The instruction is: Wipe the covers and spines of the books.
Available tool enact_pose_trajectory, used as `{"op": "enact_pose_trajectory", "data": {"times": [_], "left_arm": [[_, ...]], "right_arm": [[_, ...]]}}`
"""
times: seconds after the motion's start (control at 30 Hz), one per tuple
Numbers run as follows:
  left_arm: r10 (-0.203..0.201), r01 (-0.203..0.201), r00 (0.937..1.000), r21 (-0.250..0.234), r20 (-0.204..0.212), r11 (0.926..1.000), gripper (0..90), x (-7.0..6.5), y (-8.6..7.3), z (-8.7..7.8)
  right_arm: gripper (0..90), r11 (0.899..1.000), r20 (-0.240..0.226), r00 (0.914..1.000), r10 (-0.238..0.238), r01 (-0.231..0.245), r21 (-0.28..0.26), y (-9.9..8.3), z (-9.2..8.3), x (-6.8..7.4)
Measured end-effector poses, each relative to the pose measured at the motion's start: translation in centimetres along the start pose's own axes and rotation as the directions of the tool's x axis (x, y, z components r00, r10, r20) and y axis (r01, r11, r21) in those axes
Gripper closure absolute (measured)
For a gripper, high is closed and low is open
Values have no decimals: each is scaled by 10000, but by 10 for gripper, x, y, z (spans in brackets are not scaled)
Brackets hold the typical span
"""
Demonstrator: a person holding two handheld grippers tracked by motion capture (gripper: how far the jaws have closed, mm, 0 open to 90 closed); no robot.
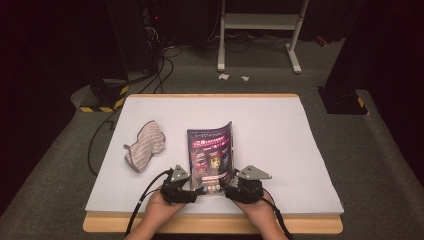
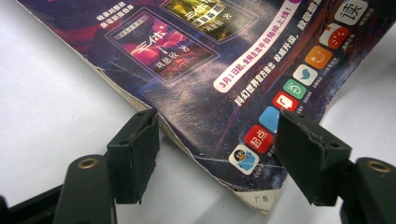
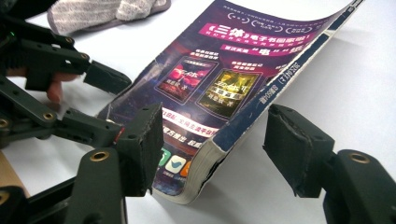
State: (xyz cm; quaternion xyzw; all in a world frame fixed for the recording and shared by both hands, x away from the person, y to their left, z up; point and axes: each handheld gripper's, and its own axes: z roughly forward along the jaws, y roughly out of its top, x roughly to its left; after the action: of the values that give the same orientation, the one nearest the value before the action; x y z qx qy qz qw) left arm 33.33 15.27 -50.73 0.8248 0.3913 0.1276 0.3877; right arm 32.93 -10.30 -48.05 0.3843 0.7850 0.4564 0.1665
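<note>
While the magazine [image 1: 211,157] lies on the white table [image 1: 280,150], its right side curling up, both tools stand open around its near corners. Left tool [image 2: 212,154] straddles 1 corner, right tool [image 3: 212,154] the spine corner, pads apart from it.

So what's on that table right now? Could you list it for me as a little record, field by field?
surface: white table
main item: magazine, purple cover up, far right corner curling upward
left gripper: jaws open, astride the magazine's near left corner
right gripper: jaws open, astride the near right corner at the spine
other item: striped cloth, crumpled, left of the magazine, apart from it
</note>
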Motion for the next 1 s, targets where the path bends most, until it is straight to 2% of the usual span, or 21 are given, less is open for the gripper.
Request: {"op": "enact_pose_trajectory", "data": {"times": [0.43,0.57,0.67,0.8,1.0], "left_arm": [[-98,98,9999,10,90,10000,317,0,0,0],[-115,118,9991,-76,418,9999,334,-4,0,1],[44,-40,9990,-78,441,10000,334,-8,1,3],[184,-180,9980,-76,598,9998,336,-10,1,4],[279,-271,9981,-171,542,9995,348,-11,1,4]], "right_arm": [[394,9999,418,9991,-58,63,-119,-5,1,1],[403,10000,498,9987,76,-77,10,-7,4,-1],[415,9998,489,9988,55,-63,175,-9,8,-2],[439,9998,603,9980,204,-207,33,-8,6,-7],[457,9994,642,9974,336,-339,45,-6,7,-14]]}}
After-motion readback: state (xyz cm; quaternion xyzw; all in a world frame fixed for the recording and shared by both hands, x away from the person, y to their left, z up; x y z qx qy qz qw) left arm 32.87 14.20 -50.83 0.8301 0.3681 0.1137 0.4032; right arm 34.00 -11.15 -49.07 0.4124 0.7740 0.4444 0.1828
